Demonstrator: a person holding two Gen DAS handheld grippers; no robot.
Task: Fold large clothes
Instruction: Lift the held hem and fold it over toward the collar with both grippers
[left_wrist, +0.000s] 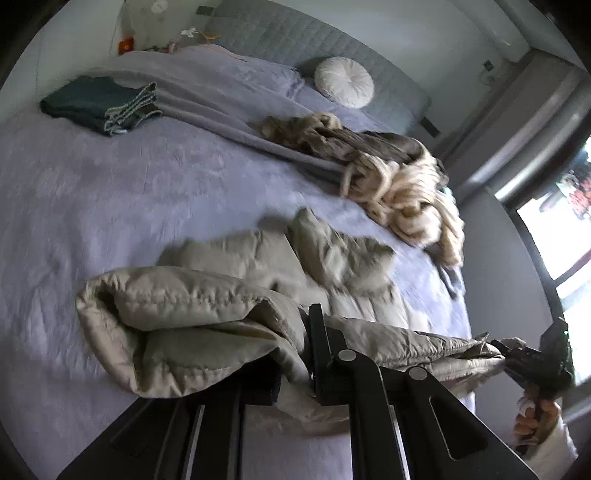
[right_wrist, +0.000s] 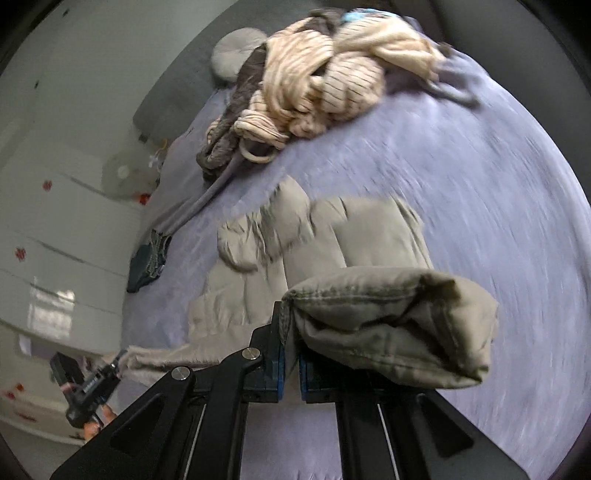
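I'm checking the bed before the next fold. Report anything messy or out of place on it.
A heap of cream and brown clothes lies crumpled near the bed's edge, unfolded, unlike the neat dark folded stack. The beige padded jacket is bunched up, gripped by both grippers. Nothing looks damaged.

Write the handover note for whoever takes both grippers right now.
Left gripper: shut on one end of the beige padded jacket.
Right gripper: shut on the other end of the jacket's edge, which stretches between them.
The rest of the jacket trails on the purple bed.
Done: folded dark garment at the far corner.
Left: finish folding the jacket, then the heap of striped clothes near the round pillow.
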